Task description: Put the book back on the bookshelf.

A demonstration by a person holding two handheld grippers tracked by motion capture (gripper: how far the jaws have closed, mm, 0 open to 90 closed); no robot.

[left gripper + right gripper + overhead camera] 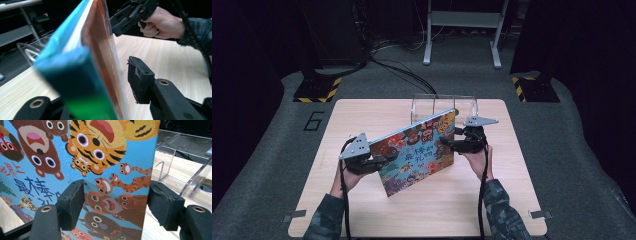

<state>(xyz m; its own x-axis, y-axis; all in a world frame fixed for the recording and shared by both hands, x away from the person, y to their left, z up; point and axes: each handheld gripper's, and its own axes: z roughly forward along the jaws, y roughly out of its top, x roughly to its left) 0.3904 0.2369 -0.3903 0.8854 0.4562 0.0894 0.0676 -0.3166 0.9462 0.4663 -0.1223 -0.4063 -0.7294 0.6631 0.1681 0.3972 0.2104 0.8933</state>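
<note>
The picture book (419, 152) hides the left tongs' (384, 159) grip; right tongs (451, 144) gape.

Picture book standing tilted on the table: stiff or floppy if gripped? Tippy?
Probably stiff: the picture book stays flat with no sag. Smooth printed cover, so possibly slippery in pads. Likely tippy: it seems to balance on one lower corner on the table.

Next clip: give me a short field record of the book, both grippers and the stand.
Item: colourful animal-cover picture book, tilted above the light wooden table
Left gripper: jaws around the book's lower-left edge, right pad apart from the cover
Right gripper: at the book's right edge, grip unclear
Behind: clear acrylic stand
</note>
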